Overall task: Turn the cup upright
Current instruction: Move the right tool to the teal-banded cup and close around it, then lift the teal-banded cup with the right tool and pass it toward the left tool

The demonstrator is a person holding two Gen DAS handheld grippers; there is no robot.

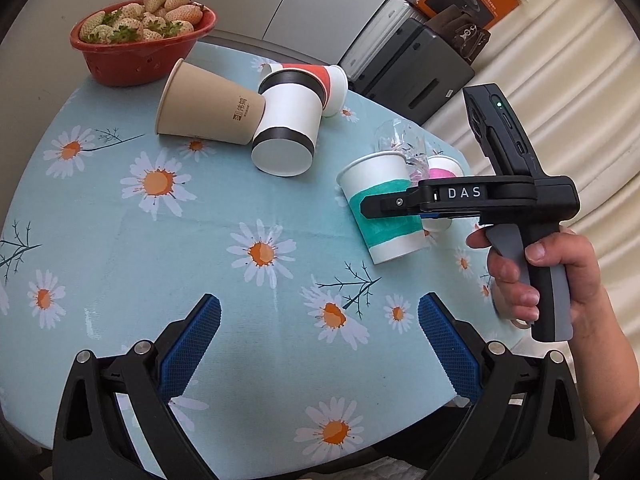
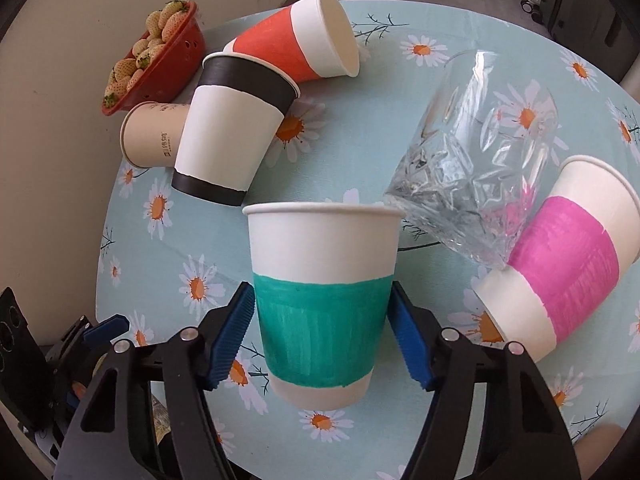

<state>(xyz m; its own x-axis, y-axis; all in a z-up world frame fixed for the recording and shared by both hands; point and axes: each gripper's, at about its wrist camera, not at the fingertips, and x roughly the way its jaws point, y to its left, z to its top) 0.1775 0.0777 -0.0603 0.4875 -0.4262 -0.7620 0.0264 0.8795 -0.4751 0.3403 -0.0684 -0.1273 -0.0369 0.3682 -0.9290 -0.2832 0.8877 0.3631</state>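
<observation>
Here the right tongs (image 2: 322,316) clamp the green-banded cup (image 2: 320,300) at frame centre, mouth up; whether its base touches the worktop (image 2: 400,24) is unclear. The left view alone shows the left tongs (image 1: 320,316) wide, lower frame.

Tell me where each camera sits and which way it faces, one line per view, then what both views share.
Left wrist: rides the left gripper, open above the near edge of the table, facing across it; the person's right hand and the right gripper show.
Right wrist: rides the right gripper, facing the green-banded cup between its pads; the left gripper shows at lower left.
Shared: the green-banded cup, black-banded cup, strawberry bowl, clear glass.
</observation>
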